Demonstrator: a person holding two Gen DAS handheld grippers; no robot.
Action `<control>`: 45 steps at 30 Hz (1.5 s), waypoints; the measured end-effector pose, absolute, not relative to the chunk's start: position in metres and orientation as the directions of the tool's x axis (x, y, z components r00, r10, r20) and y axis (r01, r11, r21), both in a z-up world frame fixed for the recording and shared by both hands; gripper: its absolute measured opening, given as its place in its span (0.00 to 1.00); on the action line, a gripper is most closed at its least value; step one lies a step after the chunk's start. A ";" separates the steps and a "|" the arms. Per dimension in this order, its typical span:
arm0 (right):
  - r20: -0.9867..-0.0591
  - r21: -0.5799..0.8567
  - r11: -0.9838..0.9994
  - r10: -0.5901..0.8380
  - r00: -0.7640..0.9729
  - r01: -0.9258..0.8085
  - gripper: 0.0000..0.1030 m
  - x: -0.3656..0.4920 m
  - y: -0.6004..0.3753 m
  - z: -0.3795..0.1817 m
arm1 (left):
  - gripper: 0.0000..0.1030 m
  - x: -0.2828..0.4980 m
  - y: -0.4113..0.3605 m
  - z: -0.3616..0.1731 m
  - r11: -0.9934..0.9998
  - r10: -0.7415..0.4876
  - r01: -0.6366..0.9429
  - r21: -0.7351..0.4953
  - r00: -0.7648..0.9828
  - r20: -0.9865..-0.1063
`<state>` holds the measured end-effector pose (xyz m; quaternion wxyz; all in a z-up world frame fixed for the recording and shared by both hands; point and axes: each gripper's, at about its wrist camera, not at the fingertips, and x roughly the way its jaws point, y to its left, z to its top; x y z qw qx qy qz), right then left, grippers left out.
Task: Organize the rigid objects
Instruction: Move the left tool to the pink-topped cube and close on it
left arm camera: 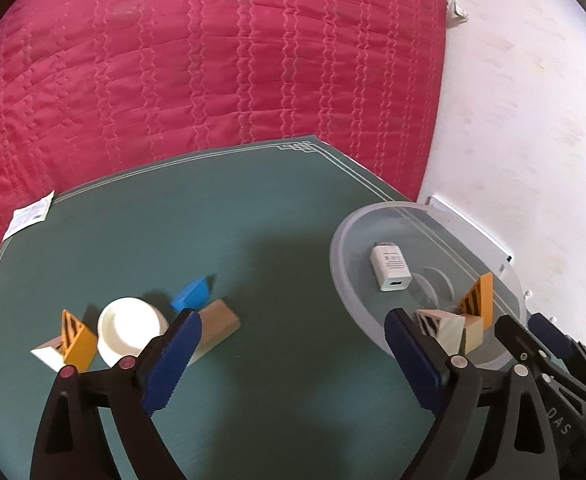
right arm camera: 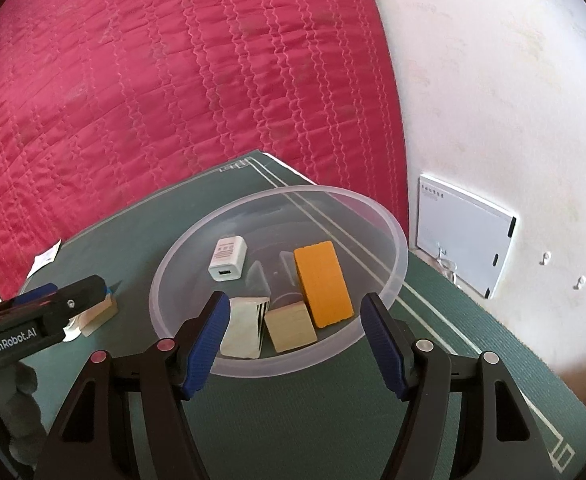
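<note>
Left gripper [left arm camera: 293,344] is wide open with nothing between its jaws, poised over the green table mat [left arm camera: 253,240]. Right gripper [right arm camera: 295,320] sits about half open, straddling the near rim of the clear plastic bowl [right arm camera: 397,248] without pinching it, nothing in its grasp.

In the bowl: a white USB charger block [right arm camera: 225,259], an orange rectangular block [right arm camera: 323,284], a plain pale wooden block [right arm camera: 291,326] and a white block with black stripes on its side [right arm camera: 245,330]. Those look sorted.

Still out on the mat, left of the bowl: a white round plastic cup [left arm camera: 131,328], a blue wedge-shaped block [left arm camera: 192,295], a tan wooden block [left arm camera: 217,328] just behind the left jaw, and an orange-and-white striped triangular block [left arm camera: 71,340]. They sit bunched, touching or nearly so.

The step in hand reads as a reach for the next loose piece. The tan block is nearest, so swing the open jaws left until it lies squarely between them, and close on its flat parallel faces, not on a corner. Come in from the bowl side so the far jaw doesn't nudge the blue wedge or knock the cup. Lift clear before crossing, and release low inside the rim. The right gripper would do well to steady the bowl.
</note>
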<state>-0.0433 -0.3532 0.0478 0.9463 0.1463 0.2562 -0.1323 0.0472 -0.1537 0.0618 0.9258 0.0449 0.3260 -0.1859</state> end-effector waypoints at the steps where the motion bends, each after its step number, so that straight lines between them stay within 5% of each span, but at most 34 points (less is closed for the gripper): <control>1: -0.522 0.205 0.924 -0.176 0.835 0.323 0.67 -0.044 -0.352 0.048 | 0.92 0.047 -0.150 0.062 0.930 -0.310 0.366 -0.039 0.720 -0.621; 25: -0.499 0.128 0.957 -0.165 0.851 0.260 0.71 -0.049 -0.329 0.057 | 0.93 0.051 -0.009 0.042 0.999 -0.048 0.039 -0.028 0.757 -0.652; 45: -0.522 0.122 0.965 -0.136 0.842 0.232 0.71 -0.046 -0.319 0.054 | 0.88 0.089 0.019 0.011 0.995 0.085 -0.029 0.090 0.688 -0.720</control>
